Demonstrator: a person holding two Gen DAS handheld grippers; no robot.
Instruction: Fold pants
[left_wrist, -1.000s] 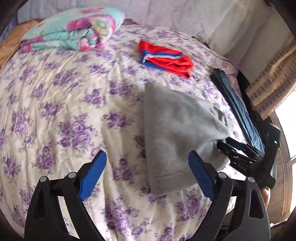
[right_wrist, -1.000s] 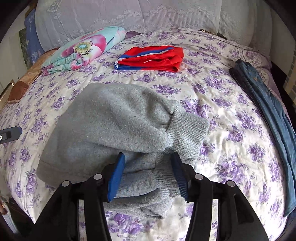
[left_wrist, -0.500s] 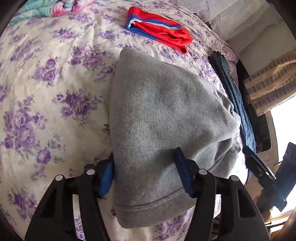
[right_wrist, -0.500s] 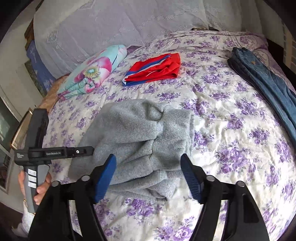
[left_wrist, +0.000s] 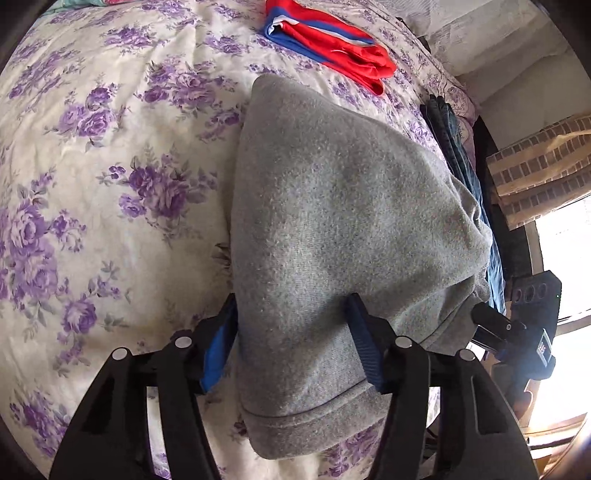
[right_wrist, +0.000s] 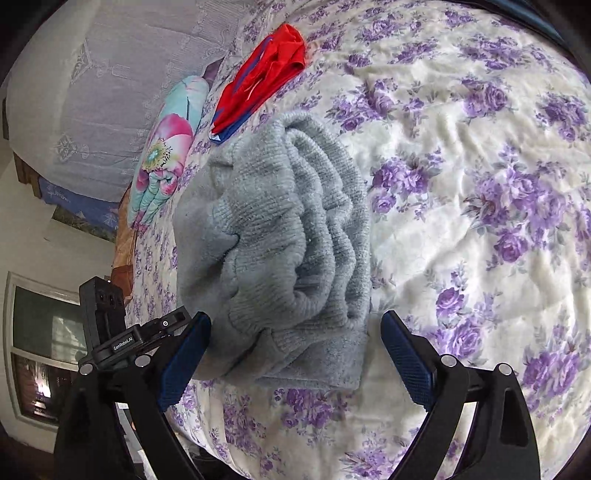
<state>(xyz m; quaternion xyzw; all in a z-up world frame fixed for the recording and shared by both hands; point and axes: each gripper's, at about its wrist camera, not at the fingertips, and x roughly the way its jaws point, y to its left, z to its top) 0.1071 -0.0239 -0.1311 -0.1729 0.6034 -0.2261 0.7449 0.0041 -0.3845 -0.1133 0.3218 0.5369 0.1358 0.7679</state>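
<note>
The folded grey sweatpants (left_wrist: 332, 221) lie on the purple-flowered bedspread (left_wrist: 110, 184). My left gripper (left_wrist: 291, 332) straddles the near edge of the bundle, one blue pad on each side, closing on the cloth. In the right wrist view the same grey pants (right_wrist: 280, 236) show their bunched ribbed end. My right gripper (right_wrist: 295, 350) is open, its pads set wide on either side of that end without pinching it. The right gripper also shows in the left wrist view (left_wrist: 517, 332), at the bundle's right end.
Folded red-and-blue shorts (left_wrist: 332, 40) lie beyond the grey pants. Dark blue jeans (left_wrist: 465, 177) lie along the bed's right edge. A folded floral blanket (right_wrist: 166, 147) sits near the pillows. A window and brick-patterned curtain (left_wrist: 535, 177) are at the right.
My left gripper moved forward onto the grey bundle and narrowed from wide open to gripping its edge. My right gripper let go of the ribbed end, opened wide and swung round.
</note>
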